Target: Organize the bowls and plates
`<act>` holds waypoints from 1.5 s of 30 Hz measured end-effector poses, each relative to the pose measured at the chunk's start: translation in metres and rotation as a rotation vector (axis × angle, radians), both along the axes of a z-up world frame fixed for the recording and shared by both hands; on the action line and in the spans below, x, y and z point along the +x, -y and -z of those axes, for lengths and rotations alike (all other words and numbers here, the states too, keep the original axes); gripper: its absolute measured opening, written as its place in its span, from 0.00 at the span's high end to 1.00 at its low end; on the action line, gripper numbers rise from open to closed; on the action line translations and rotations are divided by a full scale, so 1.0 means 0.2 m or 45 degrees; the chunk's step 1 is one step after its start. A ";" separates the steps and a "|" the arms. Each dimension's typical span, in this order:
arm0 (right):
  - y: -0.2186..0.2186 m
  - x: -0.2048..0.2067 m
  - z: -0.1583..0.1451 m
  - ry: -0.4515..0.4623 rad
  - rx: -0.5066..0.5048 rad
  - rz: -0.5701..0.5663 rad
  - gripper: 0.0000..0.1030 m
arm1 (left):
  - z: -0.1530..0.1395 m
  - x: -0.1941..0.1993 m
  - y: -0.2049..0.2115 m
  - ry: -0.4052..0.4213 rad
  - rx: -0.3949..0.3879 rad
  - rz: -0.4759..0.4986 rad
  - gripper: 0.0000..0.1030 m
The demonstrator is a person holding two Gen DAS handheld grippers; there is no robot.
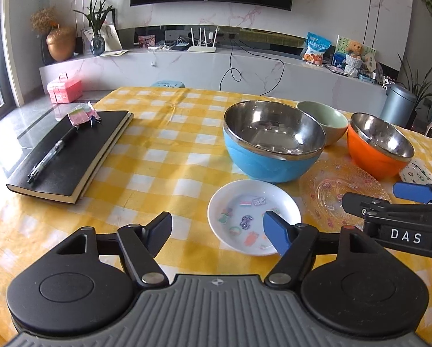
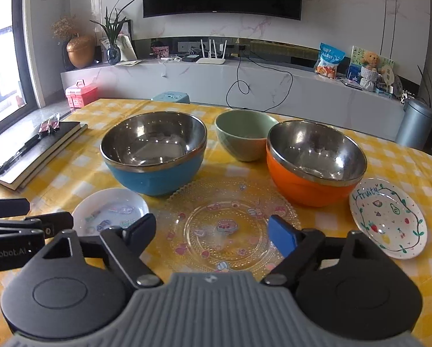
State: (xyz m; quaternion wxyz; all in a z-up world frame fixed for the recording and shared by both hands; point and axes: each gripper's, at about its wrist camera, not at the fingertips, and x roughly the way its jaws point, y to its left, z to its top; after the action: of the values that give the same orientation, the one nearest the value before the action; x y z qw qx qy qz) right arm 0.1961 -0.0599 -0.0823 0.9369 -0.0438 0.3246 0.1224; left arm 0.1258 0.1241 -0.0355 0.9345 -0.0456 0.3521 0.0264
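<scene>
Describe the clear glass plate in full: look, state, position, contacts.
The clear glass plate is round and transparent, with a scalloped, beaded rim and small cartoon sweets and fruit printed on it. It lies flat and empty on the yellow checked tablecloth, in front of the blue bowl and orange bowl. The right gripper hovers open above it; contact cannot be told.

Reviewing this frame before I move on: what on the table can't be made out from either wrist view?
- White plate, left wrist view: its near edge is hidden behind the left claw.
- Fruit plate, left wrist view: mostly covered by the right claw; fully seen only in the right wrist view.
- Glass plate, right wrist view: near rim hidden by the claw's body.
- Green bowl: base blocked by the blue bowl and orange bowl.
- Notebook: cover text, if any, unreadable.
</scene>
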 end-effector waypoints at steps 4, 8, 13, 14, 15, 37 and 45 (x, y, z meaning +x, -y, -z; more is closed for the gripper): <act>0.04 0.04 0.02 -0.009 -0.001 0.042 0.44 | -0.01 0.05 0.04 0.003 -0.055 0.049 0.32; 0.09 0.08 0.05 -0.032 -0.022 0.095 0.62 | -0.01 0.11 0.10 -0.001 -0.120 0.140 0.50; 0.14 0.13 0.08 -0.069 -0.004 0.116 0.63 | 0.00 0.18 0.20 -0.009 -0.122 0.216 0.60; 0.15 0.13 0.08 -0.074 0.000 0.118 0.63 | 0.00 0.19 0.21 -0.014 -0.119 0.229 0.63; 0.16 0.14 0.08 -0.078 0.006 0.115 0.63 | 0.00 0.20 0.23 -0.019 -0.114 0.241 0.67; 0.34 0.23 0.16 -0.132 0.156 0.204 0.74 | 0.11 0.39 0.38 -0.096 -0.018 0.281 0.67; 0.36 0.24 0.18 -0.142 0.179 0.219 0.86 | 0.12 0.40 0.38 -0.118 -0.015 0.266 0.76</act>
State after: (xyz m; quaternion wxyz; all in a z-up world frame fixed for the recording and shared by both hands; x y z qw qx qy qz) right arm 0.2436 -0.1313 -0.1185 0.9252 0.0570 0.3692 0.0664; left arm 0.2066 0.0479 -0.0586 0.9146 -0.0127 0.3978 -0.0711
